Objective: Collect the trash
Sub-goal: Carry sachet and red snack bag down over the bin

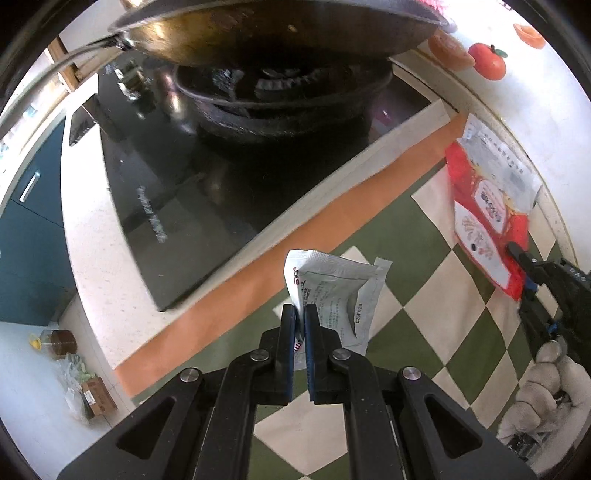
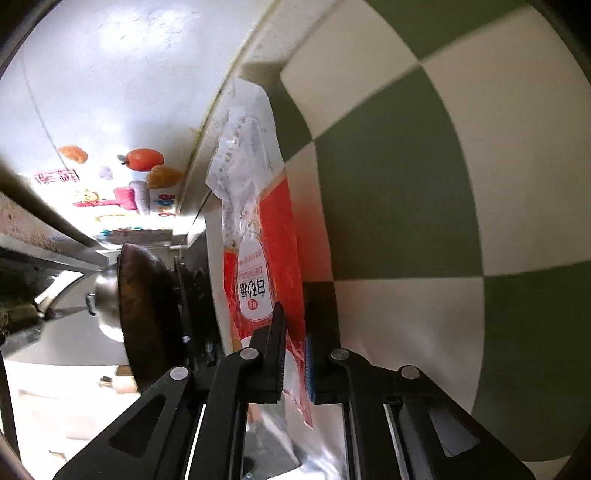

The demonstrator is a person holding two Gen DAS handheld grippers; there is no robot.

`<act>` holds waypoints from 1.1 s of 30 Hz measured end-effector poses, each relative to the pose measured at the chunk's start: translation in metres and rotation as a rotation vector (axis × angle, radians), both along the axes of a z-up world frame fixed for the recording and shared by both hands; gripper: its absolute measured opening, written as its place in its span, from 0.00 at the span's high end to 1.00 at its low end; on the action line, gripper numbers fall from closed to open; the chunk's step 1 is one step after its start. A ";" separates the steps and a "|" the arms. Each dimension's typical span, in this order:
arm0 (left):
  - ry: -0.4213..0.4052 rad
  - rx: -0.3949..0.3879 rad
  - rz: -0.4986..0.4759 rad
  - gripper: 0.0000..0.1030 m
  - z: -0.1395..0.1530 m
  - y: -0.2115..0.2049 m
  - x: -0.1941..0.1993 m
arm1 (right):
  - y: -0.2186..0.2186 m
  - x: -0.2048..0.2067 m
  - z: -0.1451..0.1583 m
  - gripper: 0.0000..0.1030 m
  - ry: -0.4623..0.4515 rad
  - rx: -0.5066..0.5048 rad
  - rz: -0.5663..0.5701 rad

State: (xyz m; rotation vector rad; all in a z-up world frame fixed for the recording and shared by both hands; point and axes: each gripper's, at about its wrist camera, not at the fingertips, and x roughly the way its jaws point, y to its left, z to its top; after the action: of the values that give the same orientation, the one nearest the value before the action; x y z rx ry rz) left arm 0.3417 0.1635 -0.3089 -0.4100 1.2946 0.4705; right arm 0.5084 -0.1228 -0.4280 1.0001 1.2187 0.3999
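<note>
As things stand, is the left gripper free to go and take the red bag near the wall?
Probably not. The left gripper is already shut on the white sachet, so its jaws are occupied, and the red bag is already clamped by the right gripper.

Tabletop under our claws

We see a white tabletop (image 1: 92, 266) carrying a green-and-cream checked mat (image 1: 424, 332) with an orange border, beside a black hob (image 1: 177, 206) bearing a wok (image 1: 280, 33).
</note>
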 end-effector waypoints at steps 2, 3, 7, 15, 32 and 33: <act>-0.010 0.009 0.008 0.97 0.007 0.006 -0.009 | 0.004 -0.006 0.015 0.95 -0.032 -0.020 0.021; -0.014 0.012 0.010 0.97 0.010 0.008 -0.013 | 0.007 -0.012 0.029 0.96 -0.061 -0.037 0.039; -0.043 0.015 0.010 0.97 0.031 0.020 -0.044 | 0.017 -0.039 0.077 0.98 -0.155 -0.079 0.129; -0.082 0.037 0.079 0.97 0.070 0.066 -0.150 | 0.063 -0.146 0.154 0.99 -0.259 -0.088 0.362; 0.092 -0.003 0.482 0.97 -0.094 0.243 -0.445 | 0.341 -0.390 0.002 0.99 -0.071 -0.214 1.003; 0.111 -0.012 0.492 0.97 -0.121 0.252 -0.453 | 0.357 -0.405 -0.029 0.99 -0.043 -0.241 1.030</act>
State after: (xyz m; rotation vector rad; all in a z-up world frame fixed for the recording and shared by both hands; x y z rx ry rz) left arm -0.1114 0.4154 -0.4295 -0.7266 1.3019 0.9082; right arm 0.1033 0.2340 -0.4567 0.0835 1.6345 1.0293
